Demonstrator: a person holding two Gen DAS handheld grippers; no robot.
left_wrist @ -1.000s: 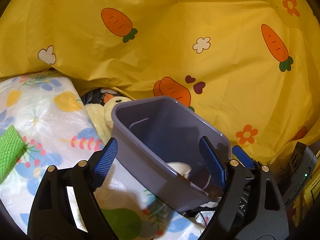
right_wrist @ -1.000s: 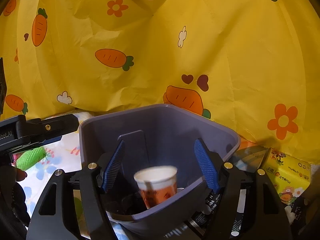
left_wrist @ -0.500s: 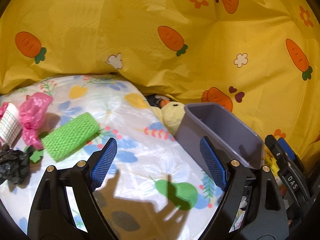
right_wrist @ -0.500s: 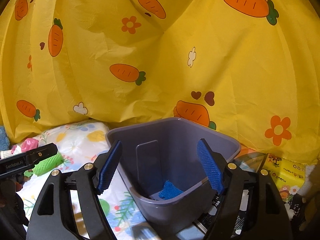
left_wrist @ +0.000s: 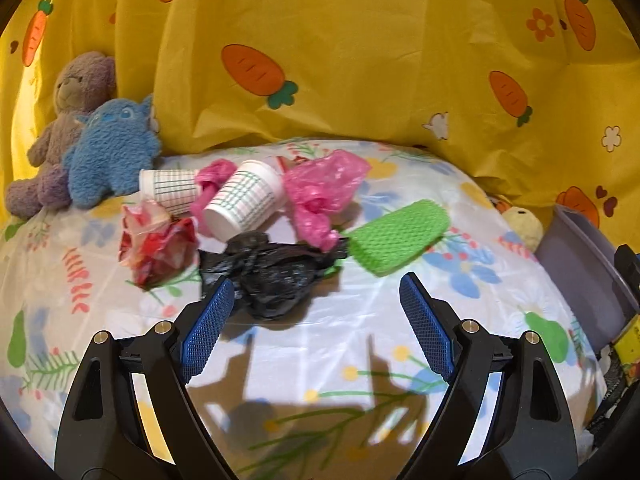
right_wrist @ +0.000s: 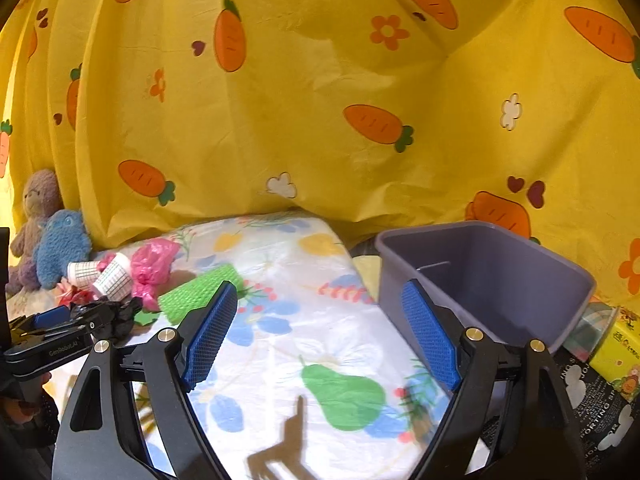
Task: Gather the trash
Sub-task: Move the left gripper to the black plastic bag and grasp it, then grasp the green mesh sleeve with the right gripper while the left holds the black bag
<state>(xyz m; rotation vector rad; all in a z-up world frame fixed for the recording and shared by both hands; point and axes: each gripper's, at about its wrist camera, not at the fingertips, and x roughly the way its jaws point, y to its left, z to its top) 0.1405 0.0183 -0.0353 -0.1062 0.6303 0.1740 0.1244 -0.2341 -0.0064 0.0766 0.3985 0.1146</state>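
Note:
A pile of trash lies on the floral cloth (left_wrist: 320, 360): a crumpled black bag (left_wrist: 272, 276), a green foam net sleeve (left_wrist: 400, 236), two grid-printed paper cups (left_wrist: 244, 204) on their sides, pink plastic bags (left_wrist: 324, 188) and a red wrapper (left_wrist: 156, 244). My left gripper (left_wrist: 316, 300) stands open just short of the black bag, holding nothing. The grey bin (right_wrist: 500, 276) stands at the cloth's right end. My right gripper (right_wrist: 320, 312) hangs left of the bin over the cloth; its jaws are opening with nothing between them.
A yellow carrot-print curtain (left_wrist: 360, 80) closes off the back. A purple bear (left_wrist: 72, 92) and a blue plush (left_wrist: 112, 156) sit at the far left, a yellow chick plush (left_wrist: 524, 224) beside the bin. A yellow tissue pack (right_wrist: 616, 356) lies right of the bin.
The left view swung from the bin leftward to the trash pile. The paper cup left the right jaws over the bin; that gripper then pulled back and left, jaws widening.

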